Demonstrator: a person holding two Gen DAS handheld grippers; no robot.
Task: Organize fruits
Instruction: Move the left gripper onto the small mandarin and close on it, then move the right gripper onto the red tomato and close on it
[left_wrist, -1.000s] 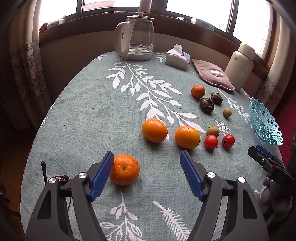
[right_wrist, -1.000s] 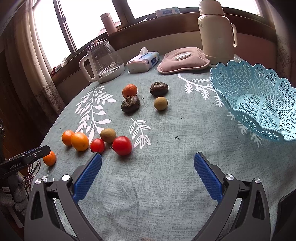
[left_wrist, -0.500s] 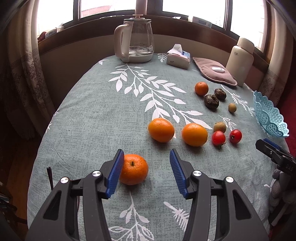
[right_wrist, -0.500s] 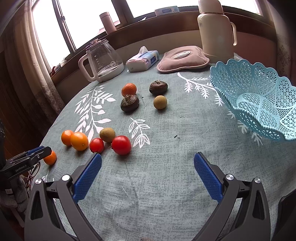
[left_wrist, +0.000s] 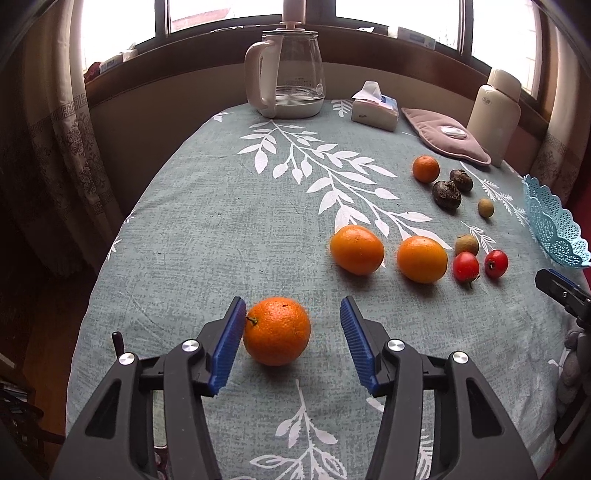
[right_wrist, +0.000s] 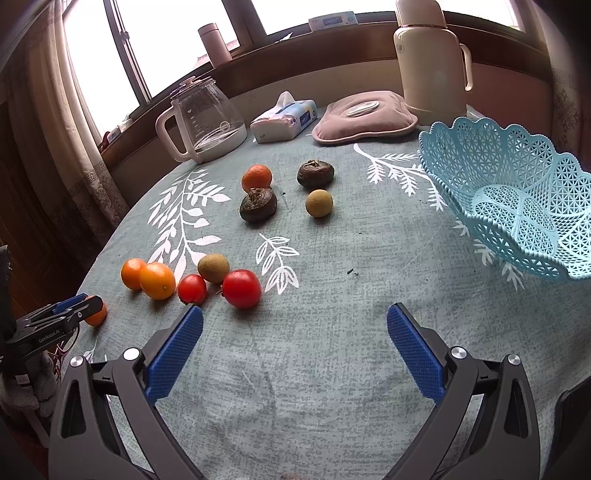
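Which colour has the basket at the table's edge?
Light blue, with an openwork lattice pattern; the basket shows best in the right wrist view.

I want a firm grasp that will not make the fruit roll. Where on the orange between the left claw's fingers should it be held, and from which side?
Probably hold the orange across its widest middle, one pad on each side, coming from the near side and above as the left claw already points. It is round and lies tipped, with its stem toward the left pad, which already touches it, while the other pad stands apart.
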